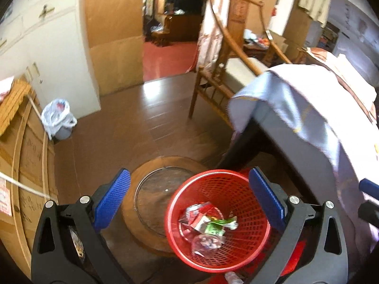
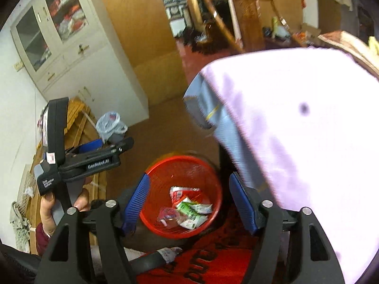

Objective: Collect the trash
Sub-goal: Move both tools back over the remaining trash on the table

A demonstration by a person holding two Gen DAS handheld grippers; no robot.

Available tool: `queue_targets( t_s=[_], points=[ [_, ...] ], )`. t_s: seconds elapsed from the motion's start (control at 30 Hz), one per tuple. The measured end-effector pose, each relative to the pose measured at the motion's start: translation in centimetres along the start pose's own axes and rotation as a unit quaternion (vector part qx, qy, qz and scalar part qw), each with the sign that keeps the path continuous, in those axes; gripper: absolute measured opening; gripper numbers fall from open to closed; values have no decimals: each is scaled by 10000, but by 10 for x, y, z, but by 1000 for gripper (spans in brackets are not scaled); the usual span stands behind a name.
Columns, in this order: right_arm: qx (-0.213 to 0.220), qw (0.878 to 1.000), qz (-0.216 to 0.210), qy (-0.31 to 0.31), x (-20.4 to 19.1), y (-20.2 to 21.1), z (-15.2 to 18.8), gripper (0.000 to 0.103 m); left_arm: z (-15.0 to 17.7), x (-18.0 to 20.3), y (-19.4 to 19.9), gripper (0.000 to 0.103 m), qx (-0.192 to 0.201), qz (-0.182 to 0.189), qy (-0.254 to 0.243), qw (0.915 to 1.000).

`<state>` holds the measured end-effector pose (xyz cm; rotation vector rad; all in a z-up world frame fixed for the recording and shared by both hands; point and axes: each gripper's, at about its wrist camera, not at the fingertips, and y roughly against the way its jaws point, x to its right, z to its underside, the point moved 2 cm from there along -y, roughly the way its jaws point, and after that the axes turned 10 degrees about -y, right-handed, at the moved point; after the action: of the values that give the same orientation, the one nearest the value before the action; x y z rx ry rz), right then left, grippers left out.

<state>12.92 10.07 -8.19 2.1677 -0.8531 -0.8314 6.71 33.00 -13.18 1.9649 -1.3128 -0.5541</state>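
Evidently we are between pickups: the red mesh basket (image 1: 219,220) already holds several wrappers (image 1: 208,222) and a clear crumpled plastic piece, and neither gripper carries anything. Our left gripper (image 1: 189,196) points steeply down with its jaws wide and empty, the basket at five o'clock between its blue pads (image 1: 111,198). Our right gripper (image 2: 189,201) likewise tilts steeply down, jaws standing well apart and empty, directly over the basket with the wrappers visible between its fingers. In its view, at nine o'clock, a hand (image 2: 49,210) grips the left tool's handle. We judge the next move calls for locating further trash; the cloth-covered table (image 2: 296,130) at two o'clock appears bare where we can see it, apart from one small dark speck.
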Motion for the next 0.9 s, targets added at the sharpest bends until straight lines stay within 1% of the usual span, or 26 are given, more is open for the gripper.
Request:
queue_targets(
  t_s=[0.07, 0.2, 0.33, 0.43, 0.47, 0.57, 0.67, 0.77, 0.87, 0.9],
  points=[
    [230, 9997, 24, -48, 8, 19, 2, 72, -2, 15, 12, 96, 109, 51, -161, 9998],
    [729, 9972, 62, -176, 28, 63, 7, 74, -5, 61, 43, 96, 358, 153, -645, 9972],
    [1213, 9919, 112, -362, 53, 106, 19, 78, -4, 110, 73, 96, 588, 261, -1165, 9911],
    [1541, 9865, 150, -535, 75, 136, 31, 79, 0, 149, 96, 96, 758, 421, -1584, 9836],
    [1643, 9845, 168, -589, 82, 146, 35, 79, 2, 166, 105, 96, 843, 480, -1755, 9797],
    [1983, 9767, 251, -777, 108, 178, 49, 83, 8, 199, 122, 96, 1022, 590, -2076, 9711],
    [2299, 9672, 400, -1003, 139, 208, 66, 85, 14, 240, 137, 96, 1192, 766, -2442, 9593],
    [2560, 9561, 622, -1282, 173, 231, 80, 88, 18, 272, 141, 96, 1270, 906, -2720, 9496],
    [2753, 9435, 949, -1583, 210, 247, 93, 89, 20, 312, 137, 96, 1282, 993, -3039, 9388],
    [2809, 9383, 1096, -1694, 223, 253, 96, 89, 20, 319, 133, 96, 1268, 1016, -3101, 9367]
  ],
)
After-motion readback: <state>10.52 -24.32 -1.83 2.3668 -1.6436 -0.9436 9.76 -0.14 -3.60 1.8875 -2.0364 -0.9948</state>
